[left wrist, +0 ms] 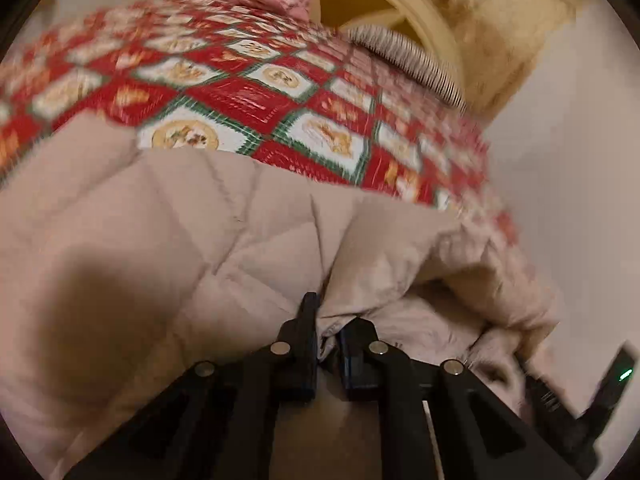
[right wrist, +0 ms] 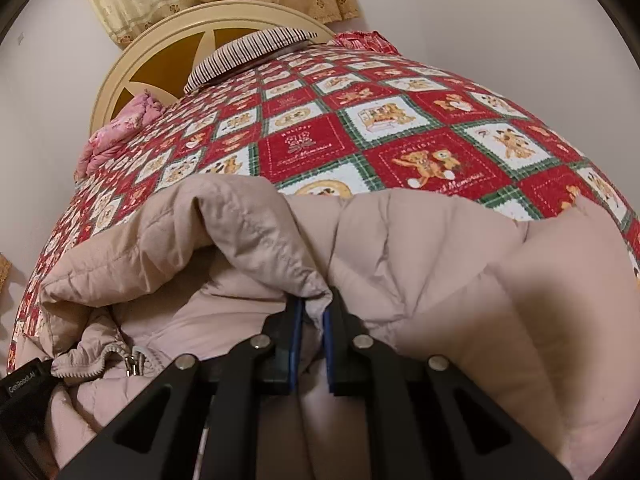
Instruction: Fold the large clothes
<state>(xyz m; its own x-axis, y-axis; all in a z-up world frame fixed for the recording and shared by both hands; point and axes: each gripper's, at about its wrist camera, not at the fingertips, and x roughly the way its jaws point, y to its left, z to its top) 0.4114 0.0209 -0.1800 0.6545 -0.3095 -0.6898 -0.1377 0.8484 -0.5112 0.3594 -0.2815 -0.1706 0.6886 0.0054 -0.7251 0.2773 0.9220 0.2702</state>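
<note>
Here the fold looks mid-carry: the left tool [left wrist: 324, 332] and right tool [right wrist: 310, 312] are each pinched onto an edge of the beige quilted puffer jacket [right wrist: 420, 248], which lies on the bed's red patchwork quilt [right wrist: 360, 128]. Next, both edges likely need carrying across together. A striped pillow [right wrist: 248, 50] lies well clear.

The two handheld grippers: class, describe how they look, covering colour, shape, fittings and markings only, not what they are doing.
Both are matte black with angular arms that have triangular cut-outs and round silver pivot pins. The left gripper shows plain black fingers. The right gripper has blue pads on its fingers' inner faces. In the left wrist view, a green light glows on a black part at the right edge. No sleeves or hands show.
</note>
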